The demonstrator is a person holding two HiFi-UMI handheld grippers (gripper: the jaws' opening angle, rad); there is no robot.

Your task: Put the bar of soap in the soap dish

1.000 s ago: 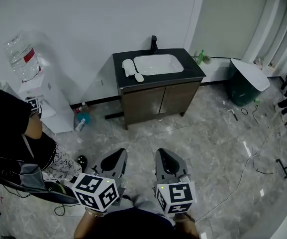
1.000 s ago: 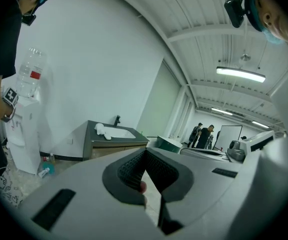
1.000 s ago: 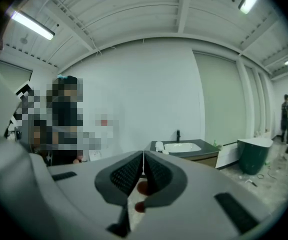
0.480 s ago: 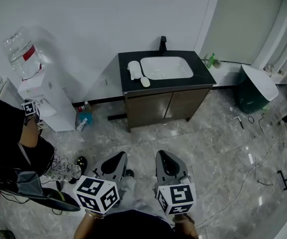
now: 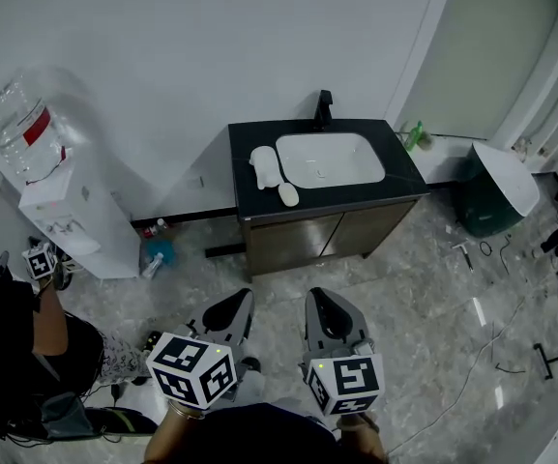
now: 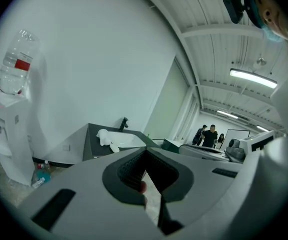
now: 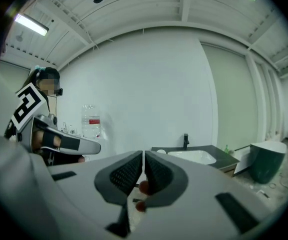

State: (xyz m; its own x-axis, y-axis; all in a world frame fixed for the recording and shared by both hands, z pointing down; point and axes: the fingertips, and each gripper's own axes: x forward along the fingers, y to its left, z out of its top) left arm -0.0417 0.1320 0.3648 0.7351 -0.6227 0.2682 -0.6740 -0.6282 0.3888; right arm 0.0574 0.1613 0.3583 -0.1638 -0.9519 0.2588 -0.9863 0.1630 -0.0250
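Upper centre of the frame, the bar of soap (image 5: 287, 194) lies on the worktop (image 5: 246, 139) beside the soap dish (image 5: 264, 164). Well apart, my left fingers (image 5: 228, 315) and right fingers (image 5: 329, 317) are together and empty. Closing in looks first, then opening.

The vanity cabinet (image 5: 298, 235) is standing against the back wall, with the basin (image 5: 329, 158) sitting in its countertop and the faucet (image 5: 324, 109) rising behind the basin. The soap dish (image 5: 264, 162) is lying on the countertop left of the basin. The bar of soap (image 5: 288, 194) is lying just in front of the dish, near the counter's front edge. The water dispenser (image 5: 66, 225) is standing well to the left, with its bottle (image 5: 17, 129) sitting on top. A bin (image 5: 496, 196) is leaning to the vanity's right. The left gripper (image 5: 230, 309) and the right gripper (image 5: 325, 307) are hovering side by side over the floor, well before the vanity.
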